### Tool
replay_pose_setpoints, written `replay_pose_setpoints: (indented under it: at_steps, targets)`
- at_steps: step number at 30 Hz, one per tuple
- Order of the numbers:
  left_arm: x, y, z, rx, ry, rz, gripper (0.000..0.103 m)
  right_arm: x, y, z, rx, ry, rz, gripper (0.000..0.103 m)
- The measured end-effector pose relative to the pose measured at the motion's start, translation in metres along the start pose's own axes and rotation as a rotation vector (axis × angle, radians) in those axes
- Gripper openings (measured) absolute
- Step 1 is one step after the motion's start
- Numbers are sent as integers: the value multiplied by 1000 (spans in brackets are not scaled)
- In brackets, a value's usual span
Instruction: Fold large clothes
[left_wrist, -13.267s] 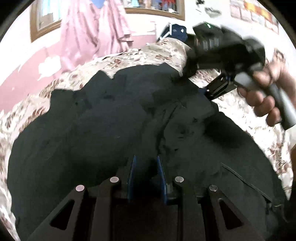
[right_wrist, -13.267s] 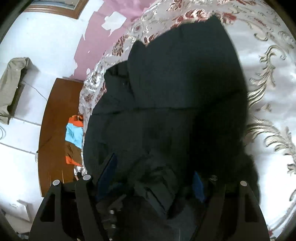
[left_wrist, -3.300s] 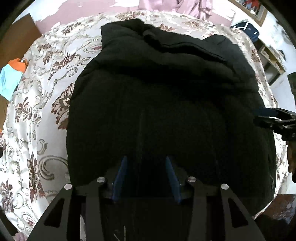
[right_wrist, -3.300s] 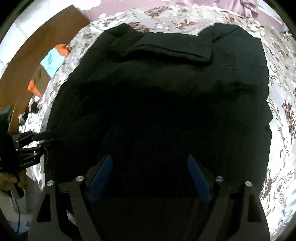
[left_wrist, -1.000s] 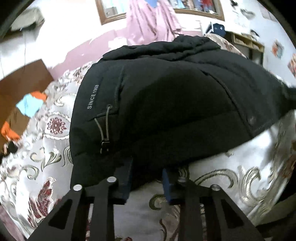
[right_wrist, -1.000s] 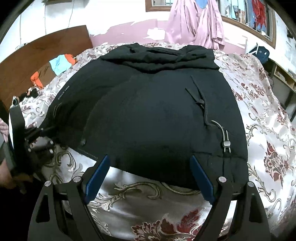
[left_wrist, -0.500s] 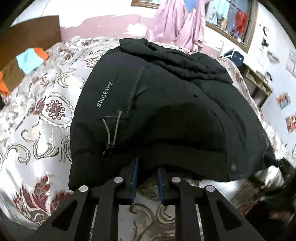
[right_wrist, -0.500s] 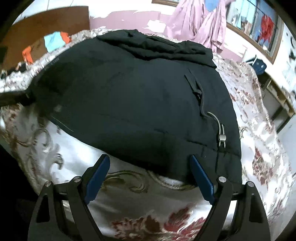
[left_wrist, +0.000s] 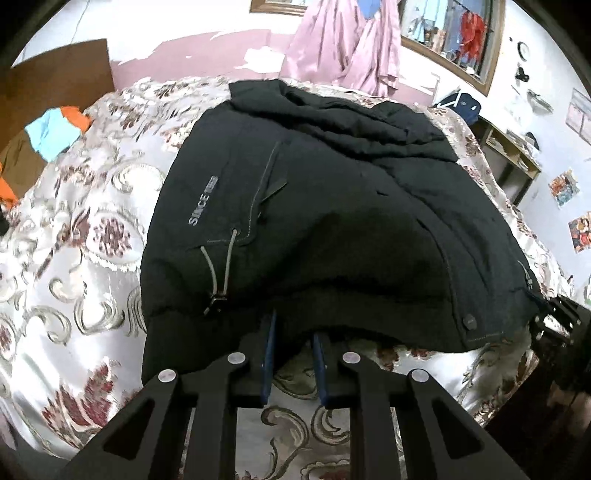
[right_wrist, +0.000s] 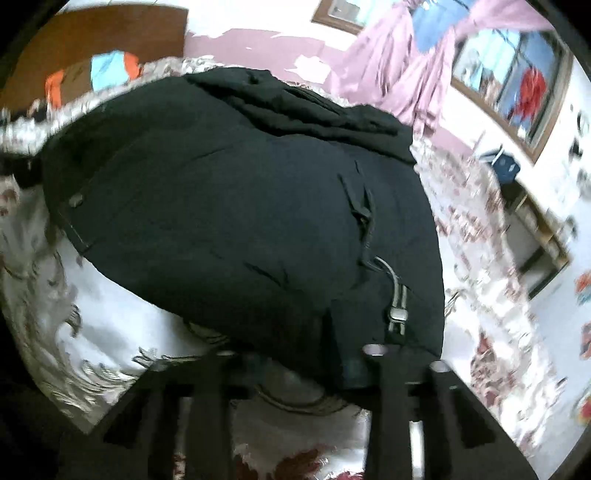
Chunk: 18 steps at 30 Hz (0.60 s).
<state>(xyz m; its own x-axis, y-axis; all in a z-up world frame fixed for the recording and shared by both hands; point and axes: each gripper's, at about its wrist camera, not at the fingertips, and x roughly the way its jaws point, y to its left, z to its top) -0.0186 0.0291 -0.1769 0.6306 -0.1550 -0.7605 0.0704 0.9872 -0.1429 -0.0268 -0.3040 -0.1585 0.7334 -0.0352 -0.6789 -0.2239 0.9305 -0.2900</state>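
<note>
Far left, orange & blue clothes (left_wrist: 51, 129) are lying by a brown wooden board (left_wrist: 55, 85); next to that the bed (left_wrist: 74, 266) w/ its floral satin cover is carrying the big black jacket (left_wrist: 332, 206), spread across the middle, hood end bunched toward the far side, near hem facing the person. On the jacket's left part grey lettering & a grey drawcord (left_wrist: 218, 273) are showing. The left hand-held gripper (left_wrist: 293, 334) is clenching the near hem, blue pads close together w/ the black fabric draping over them & lifting a bit off the cover. Further right the right hand-held gripper (right_wrist: 314, 363) has just been closing; it's nipping the hem by the other cord toggle (right_wrist: 397, 314), view blurry. Far right, pink curtains (left_wrist: 351, 48) are hanging beside a framed window (left_wrist: 454, 37); a wooden shelf (left_wrist: 509, 147) is standing at the wall.
</note>
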Motion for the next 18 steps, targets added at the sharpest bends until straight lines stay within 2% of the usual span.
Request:
replay_pose_setpoints:
  at_steps: [4, 9, 18]
  targets:
    - [-18, -5, 16, 28, -36, -5, 15, -19, -18, 11, 69, -38, 55, 17]
    - [-29, -4, 46, 16, -62, -24, 14, -26, -38, 33, 120, -73, 96, 13]
    - [-18, -6, 105, 9, -60, -13, 12, 5, -62, 108, 151, -75, 148, 8]
